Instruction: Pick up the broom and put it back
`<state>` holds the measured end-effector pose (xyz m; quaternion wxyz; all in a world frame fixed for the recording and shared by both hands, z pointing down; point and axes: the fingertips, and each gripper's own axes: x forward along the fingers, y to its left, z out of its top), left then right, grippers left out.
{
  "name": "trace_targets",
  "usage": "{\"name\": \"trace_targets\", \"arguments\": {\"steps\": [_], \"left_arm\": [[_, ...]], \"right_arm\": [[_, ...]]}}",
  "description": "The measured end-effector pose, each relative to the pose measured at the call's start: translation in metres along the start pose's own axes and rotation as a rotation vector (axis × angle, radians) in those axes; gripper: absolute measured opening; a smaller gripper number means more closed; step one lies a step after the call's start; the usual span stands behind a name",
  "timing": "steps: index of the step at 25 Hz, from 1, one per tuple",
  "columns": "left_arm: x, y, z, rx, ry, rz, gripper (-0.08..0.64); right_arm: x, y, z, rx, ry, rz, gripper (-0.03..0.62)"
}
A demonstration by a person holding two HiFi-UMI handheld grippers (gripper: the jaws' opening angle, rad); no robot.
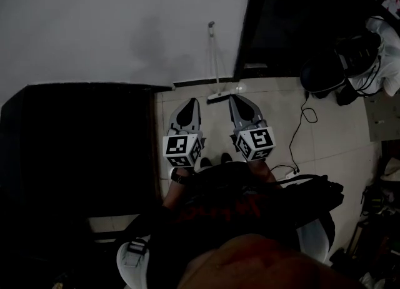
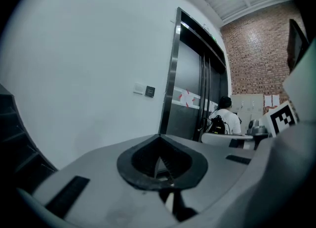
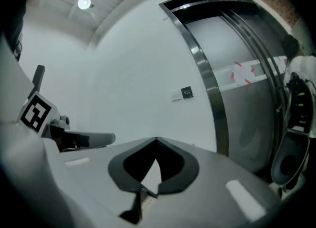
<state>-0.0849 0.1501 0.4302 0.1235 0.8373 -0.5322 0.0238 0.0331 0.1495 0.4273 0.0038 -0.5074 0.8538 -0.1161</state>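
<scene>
- The left gripper (image 1: 190,104) is clenched with nothing between its jaws, which meet at the tips in the left gripper view (image 2: 159,136).
- The right gripper (image 1: 235,99) is likewise closed and empty (image 3: 157,138).
- The broom (image 1: 220,95) stands propped against the white wall (image 1: 112,25), its head on the tiled floor (image 1: 281,112) just ahead of both grippers and apart from them.

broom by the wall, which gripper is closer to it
Right. The right gripper points at the broom with its tip close beside the broom's head on the floor. The left gripper is farther off, to the head's left.
</scene>
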Motion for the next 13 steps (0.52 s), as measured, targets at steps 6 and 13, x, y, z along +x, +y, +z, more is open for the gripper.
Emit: {"name": "trace_targets", "arguments": {"steps": [6, 13], "left_arm": [[0.028, 0.016, -0.018, -0.003, 0.023, -0.006, 0.005], [-0.025, -0.019, -0.005, 0.005, 0.022, -0.026, 0.005]], "right_arm": [[0.028, -0.009, -0.014, 0.012, 0.01, 0.021, 0.0], [-0.029, 0.022, 0.003, 0.037, 0.012, 0.048, 0.0]]}}
